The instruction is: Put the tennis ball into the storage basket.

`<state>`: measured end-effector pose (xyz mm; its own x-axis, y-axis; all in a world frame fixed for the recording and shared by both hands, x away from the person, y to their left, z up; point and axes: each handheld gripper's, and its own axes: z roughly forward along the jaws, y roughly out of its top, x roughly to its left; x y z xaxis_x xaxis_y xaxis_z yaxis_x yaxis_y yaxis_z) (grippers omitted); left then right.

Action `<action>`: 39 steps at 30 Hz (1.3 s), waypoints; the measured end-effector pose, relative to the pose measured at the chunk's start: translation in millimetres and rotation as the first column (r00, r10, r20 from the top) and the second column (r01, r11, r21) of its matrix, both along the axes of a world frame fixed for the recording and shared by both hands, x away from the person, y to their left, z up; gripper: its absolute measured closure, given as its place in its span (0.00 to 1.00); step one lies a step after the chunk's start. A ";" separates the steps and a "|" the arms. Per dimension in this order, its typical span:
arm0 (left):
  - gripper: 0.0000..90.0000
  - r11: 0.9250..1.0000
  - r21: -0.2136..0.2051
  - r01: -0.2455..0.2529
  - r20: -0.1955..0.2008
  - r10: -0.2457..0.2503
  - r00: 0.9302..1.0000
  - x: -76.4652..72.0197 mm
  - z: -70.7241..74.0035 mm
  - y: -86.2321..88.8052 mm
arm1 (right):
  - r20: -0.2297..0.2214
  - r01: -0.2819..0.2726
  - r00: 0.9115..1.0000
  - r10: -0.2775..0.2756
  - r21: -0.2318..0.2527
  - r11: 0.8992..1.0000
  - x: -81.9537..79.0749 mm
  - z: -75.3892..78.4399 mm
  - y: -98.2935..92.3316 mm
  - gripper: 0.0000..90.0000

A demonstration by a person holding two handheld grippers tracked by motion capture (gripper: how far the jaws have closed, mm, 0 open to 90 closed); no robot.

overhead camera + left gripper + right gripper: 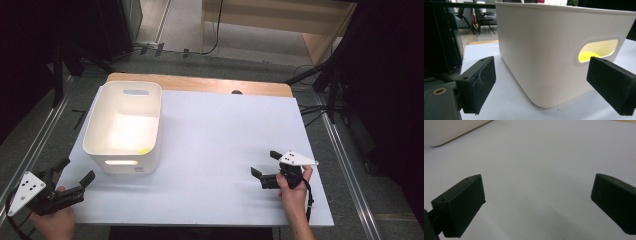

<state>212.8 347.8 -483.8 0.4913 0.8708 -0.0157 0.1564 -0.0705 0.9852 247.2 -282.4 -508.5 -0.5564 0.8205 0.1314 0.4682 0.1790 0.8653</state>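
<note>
Black jaw blocks of the left gripper (541,85) stand wide apart in the left gripper view, nothing between them, pointed at the near corner of the white bin (554,50). From the high view: bin sits on the left half of the white table (225,150), long axis running away from the person, one short end with its handle slot (597,50) facing the near edge. Something yellow (587,56) shows through that slot, lying on the bin floor; also a yellow fleck at the near inside corner (144,150) from above. Cannot tell what it is. Left gripper (75,172) lies just off the bin's near left corner, close but not touching, aimed up and to the right toward it; left hand (52,220) grips it low at the table's near left corner. Right gripper (263,165) hovers well apart from the bin, over bare table on the right side, jaws likewise released and holding nothing, pointing left toward the bin; right hand (292,187) comes in from the near edge, wrist straight. Judgement: left gripper is clearly the nearer; any reach for the bin or its contents falls to it, and it would need to lift over the rim or close on the near wall.
</note>
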 end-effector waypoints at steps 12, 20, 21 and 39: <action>0.10 1.000 -0.007 0.001 0.001 -0.001 1.000 0.0 0.0 0.4 | 0.004 0.047 0.999 -0.047 0.023 0.999 -17.5 -7.4 -18.3 0.00; 0.09 1.000 -0.008 0.003 0.001 -0.003 1.000 0.6 0.0 0.4 | 0.010 0.078 0.997 -0.078 0.027 0.997 -29.8 -8.3 -33.4 0.00; 0.09 1.000 -0.008 0.004 0.002 -0.004 1.000 0.6 0.0 0.4 | 0.010 0.082 0.997 -0.082 0.028 0.996 -30.7 -8.1 -35.3 0.00; 0.09 1.000 -0.020 0.003 0.000 -0.003 1.000 1.1 0.1 1.8 | 0.029 0.152 0.988 -0.155 0.084 0.985 -39.4 -10.0 -59.6 0.00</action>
